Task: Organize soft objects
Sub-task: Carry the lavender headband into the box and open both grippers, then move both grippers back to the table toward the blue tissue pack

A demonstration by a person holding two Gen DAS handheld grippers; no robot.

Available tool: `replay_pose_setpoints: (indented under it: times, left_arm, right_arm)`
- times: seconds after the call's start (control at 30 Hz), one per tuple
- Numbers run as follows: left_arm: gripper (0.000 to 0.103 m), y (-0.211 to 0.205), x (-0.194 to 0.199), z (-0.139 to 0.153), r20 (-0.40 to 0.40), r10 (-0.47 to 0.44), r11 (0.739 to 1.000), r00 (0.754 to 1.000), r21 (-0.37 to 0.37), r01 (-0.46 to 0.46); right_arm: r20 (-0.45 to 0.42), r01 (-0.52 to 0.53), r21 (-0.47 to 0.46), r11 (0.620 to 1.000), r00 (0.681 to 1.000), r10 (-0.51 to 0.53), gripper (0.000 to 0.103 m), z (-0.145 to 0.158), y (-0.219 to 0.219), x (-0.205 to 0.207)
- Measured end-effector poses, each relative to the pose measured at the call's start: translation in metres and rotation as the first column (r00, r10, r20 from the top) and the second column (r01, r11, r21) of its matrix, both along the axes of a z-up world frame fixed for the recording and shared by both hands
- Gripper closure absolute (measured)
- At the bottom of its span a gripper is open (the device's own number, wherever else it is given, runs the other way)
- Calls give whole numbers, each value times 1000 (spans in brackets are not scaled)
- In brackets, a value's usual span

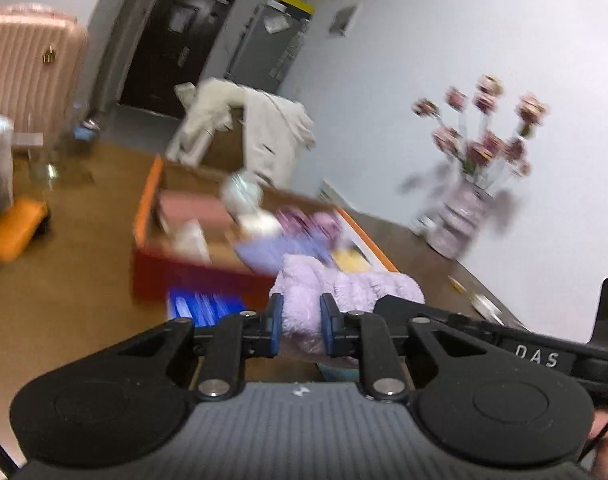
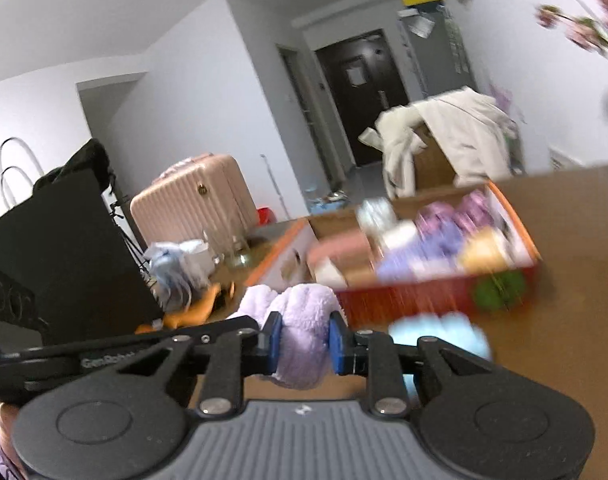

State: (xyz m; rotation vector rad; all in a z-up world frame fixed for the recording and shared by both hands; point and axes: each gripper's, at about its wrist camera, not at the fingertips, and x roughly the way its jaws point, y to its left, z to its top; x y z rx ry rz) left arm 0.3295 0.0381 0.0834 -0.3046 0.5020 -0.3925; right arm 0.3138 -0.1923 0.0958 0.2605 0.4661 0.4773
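Both grippers hold one lilac fluffy towel [image 1: 344, 284] above the brown table. My left gripper [image 1: 300, 322] is shut on one end of it. My right gripper [image 2: 304, 342] is shut on the other end of the lilac towel [image 2: 304, 320]. Beyond it stands an orange cardboard box [image 1: 143, 216] filled with soft folded items: pink, white, purple and yellow. The same box [image 2: 520, 236] shows in the right wrist view, ahead and right. A light blue soft item [image 2: 444, 338] lies on the table just under the right gripper. The frames are motion-blurred.
A vase of pink flowers [image 1: 464, 208] stands at the table's right by the wall. A blue pack [image 1: 203, 306] lies in front of the box. A green ball [image 2: 500, 290] sits by the box's front. A pink suitcase [image 2: 191, 204] and a chair draped with a cream jacket [image 1: 263, 132] stand behind.
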Motion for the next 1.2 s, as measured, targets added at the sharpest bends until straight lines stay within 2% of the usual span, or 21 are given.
replay_pose_setpoints:
  times: [0.13, 0.23, 0.3, 0.33, 0.37, 0.4, 0.47, 0.53, 0.57, 0.63, 0.67, 0.83, 0.93, 1.0, 1.07, 1.2]
  left_arm:
    - [83, 10, 70, 7, -37, 77, 995, 996, 74, -74]
    - [81, 14, 108, -5, -85, 116, 983, 990, 154, -102]
    - [77, 16, 115, -13, -83, 143, 968, 986, 217, -123]
    - [71, 18, 116, -15, -75, 133, 966, 988, 231, -112]
    - [60, 23, 115, -15, -67, 131, 967, 989, 228, -113]
    - [55, 27, 113, -14, -59, 143, 967, 988, 221, -126]
    - [54, 35, 107, -10, -47, 166, 966, 985, 211, -152]
    - [54, 41, 103, -4, -42, 175, 965, 984, 208, -162]
    - [52, 43, 100, -1, -36, 181, 963, 983, 211, -169]
    - [50, 44, 93, 6, -21, 186, 959, 982, 221, -177]
    - [50, 44, 90, 10, -13, 186, 958, 983, 226, -178]
    - [42, 37, 57, 31, 42, 181, 952, 983, 241, -186]
    - [36, 32, 26, 41, 85, 177, 946, 981, 261, -193]
    - [32, 29, -1, 44, 120, 168, 943, 978, 270, -195]
    - [27, 25, -31, 45, 150, 152, 945, 977, 268, -188]
    - [24, 15, -87, 39, 184, 150, 944, 971, 267, -196]
  right_arm:
    - [-64, -34, -3, 999, 997, 34, 80, 11, 24, 84]
    - [-155, -47, -17, 999, 987, 44, 80, -4, 41, 141]
    - [-233, -64, -9, 998, 971, 61, 80, -20, 48, 171]
    - [-260, -73, -25, 997, 964, 64, 79, -27, 53, 182]
    - [-282, -80, -51, 995, 957, 63, 79, -35, 59, 189]
    - [-296, -75, -75, 994, 954, 50, 79, -42, 64, 196]
    - [-318, -98, -100, 990, 946, 61, 77, -53, 72, 202]
    - [-350, -128, -122, 984, 934, 78, 70, -60, 80, 206]
    - [-343, -126, -134, 983, 936, 73, 69, -59, 81, 204]
    - [-330, -124, -138, 983, 941, 72, 55, -54, 80, 200]
    - [-318, -117, -136, 984, 946, 68, 44, -50, 78, 196]
    - [-182, -69, -186, 980, 983, 34, 43, -7, 59, 157]
    - [-88, -44, -193, 980, 996, 27, 40, 24, 37, 112]
    - [-24, -24, -192, 981, 1000, 19, 34, 38, 22, 77]
    - [35, -17, -188, 982, 999, 24, 31, 46, 7, 40]
    - [103, -1, -173, 985, 995, 19, 27, 44, -17, -30]
